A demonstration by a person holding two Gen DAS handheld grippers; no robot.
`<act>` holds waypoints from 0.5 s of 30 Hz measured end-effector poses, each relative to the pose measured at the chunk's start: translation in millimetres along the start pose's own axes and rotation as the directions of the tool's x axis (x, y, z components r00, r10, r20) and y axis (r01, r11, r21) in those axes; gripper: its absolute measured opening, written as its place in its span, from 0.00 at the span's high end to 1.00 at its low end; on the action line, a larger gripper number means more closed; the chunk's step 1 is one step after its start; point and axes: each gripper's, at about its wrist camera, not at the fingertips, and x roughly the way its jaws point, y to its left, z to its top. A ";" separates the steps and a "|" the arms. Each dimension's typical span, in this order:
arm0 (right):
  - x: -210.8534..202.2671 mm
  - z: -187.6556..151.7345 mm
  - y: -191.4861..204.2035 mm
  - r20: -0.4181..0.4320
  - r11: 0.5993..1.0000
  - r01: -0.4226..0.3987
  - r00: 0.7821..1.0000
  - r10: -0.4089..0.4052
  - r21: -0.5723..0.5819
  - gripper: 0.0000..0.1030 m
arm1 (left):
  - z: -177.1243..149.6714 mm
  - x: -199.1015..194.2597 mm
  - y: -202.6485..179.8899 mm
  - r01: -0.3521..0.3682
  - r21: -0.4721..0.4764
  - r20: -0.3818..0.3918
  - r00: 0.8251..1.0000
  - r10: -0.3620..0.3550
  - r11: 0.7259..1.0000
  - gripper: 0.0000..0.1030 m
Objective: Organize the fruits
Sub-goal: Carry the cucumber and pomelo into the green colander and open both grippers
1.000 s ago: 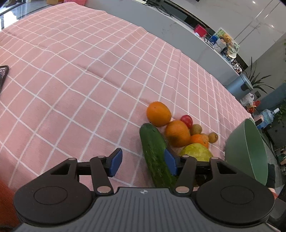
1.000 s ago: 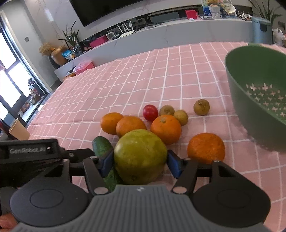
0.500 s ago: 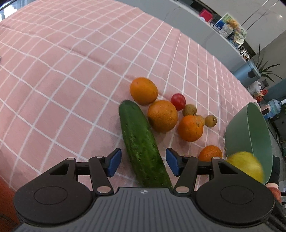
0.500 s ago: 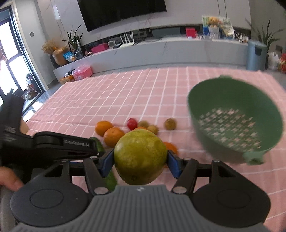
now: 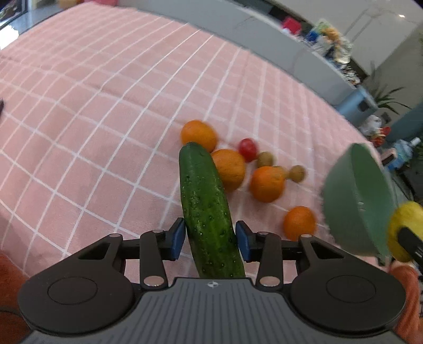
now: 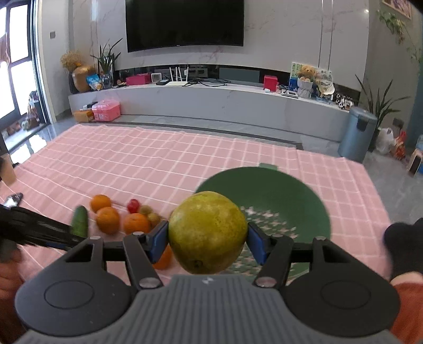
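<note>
Near end of the cucumber (image 5: 208, 209) is cut off behind the left gripper (image 5: 209, 239) housing. Left jaws have just been closing with the cucumber between them; the left blue pad looks against the skin, the right pad shows a thin gap, so I can't tell if it's clamped yet. Left-wrist view is motion-blurred around the fruit pile: small brown fruits (image 5: 265, 158) can't be identified, and one sits half hidden behind an orange (image 5: 267, 183). The yellow-green fruit (image 6: 208, 230) (pear or guava, can't say which) blocks part of the green colander (image 6: 288, 195) floor and most of one orange in the right-wrist view. Right gripper (image 6: 208, 239) is clenched on that fruit, both pads pressed to its sides, held in the air in front of the colander's near rim.

Surface: pink tablecloth (image 5: 105, 105) with a white grid, wrinkled. Room: wall TV (image 6: 184, 24), long grey console (image 6: 211, 102), potted plants, grey bin (image 6: 357, 133).

Cucumber's long axis runs away from the left camera, far tip next to the oranges and pointing slightly left. A cherry tomato (image 5: 248, 149) lies just beyond.
</note>
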 end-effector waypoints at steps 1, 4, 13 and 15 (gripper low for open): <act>1.0 0.5 -3.3 -0.003 1.000 0.001 1.000 -0.001 -0.003 0.42 | -0.3 -9.4 -4.0 0.017 0.022 0.019 1.000 -0.017 1.000 0.55; 4.5 0.8 -13.1 -0.011 1.000 0.003 1.000 -0.003 -0.011 0.42 | 2.4 -32.8 -21.0 0.053 0.091 0.069 0.996 -0.060 0.994 0.55; 26.8 11.2 -44.9 -0.053 0.999 0.003 0.999 -0.005 -0.040 0.42 | 37.2 -45.6 -114.8 0.240 0.278 0.106 0.955 -0.278 0.930 0.55; 35.0 14.4 -49.7 -0.072 0.997 0.005 0.997 -0.010 -0.072 0.42 | 43.1 -32.6 -135.7 0.261 0.307 0.088 0.950 -0.300 0.915 0.55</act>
